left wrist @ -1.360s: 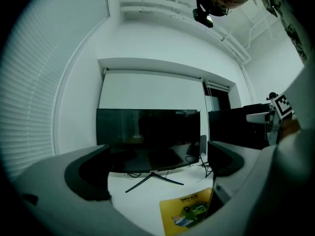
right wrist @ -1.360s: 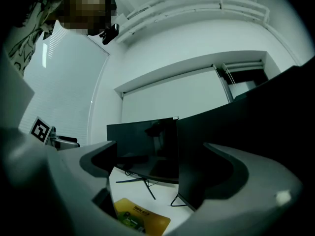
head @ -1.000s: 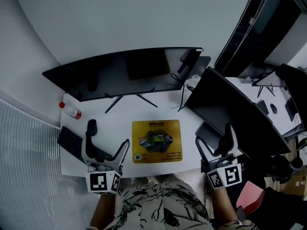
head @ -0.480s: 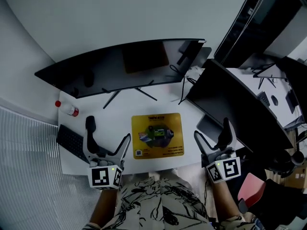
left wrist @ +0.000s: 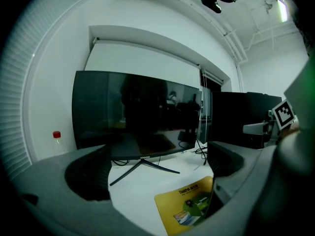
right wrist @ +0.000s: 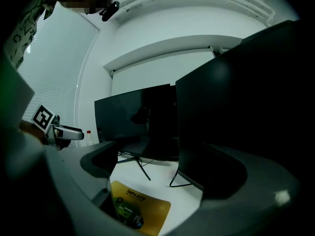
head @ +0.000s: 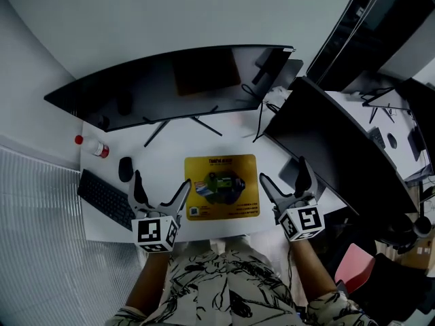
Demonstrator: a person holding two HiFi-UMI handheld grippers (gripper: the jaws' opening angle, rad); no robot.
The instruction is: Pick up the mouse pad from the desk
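A yellow mouse pad point(head: 222, 187) with a green and dark picture lies flat on the white desk point(head: 170, 151), near its front edge. My left gripper point(head: 160, 191) stands open just left of the pad, its right finger close to the pad's left edge. My right gripper point(head: 283, 183) is open just right of the pad. Nothing sits between either pair of fingers. The left gripper view has the mouse pad point(left wrist: 188, 208) low and to the right. In the right gripper view the mouse pad point(right wrist: 140, 205) shows low and to the left.
A wide dark monitor point(head: 170, 83) stands at the back of the desk, a second dark monitor point(head: 333, 158) at the right. A black keyboard point(head: 105, 197), a black mouse point(head: 125, 168) and a red-capped bottle point(head: 95, 147) are at the left. Cables point(head: 262, 117) trail between the monitors.
Both grippers have moved inward toward the mouse pad and now flank its left and right edges. The pad has not moved on the desk.
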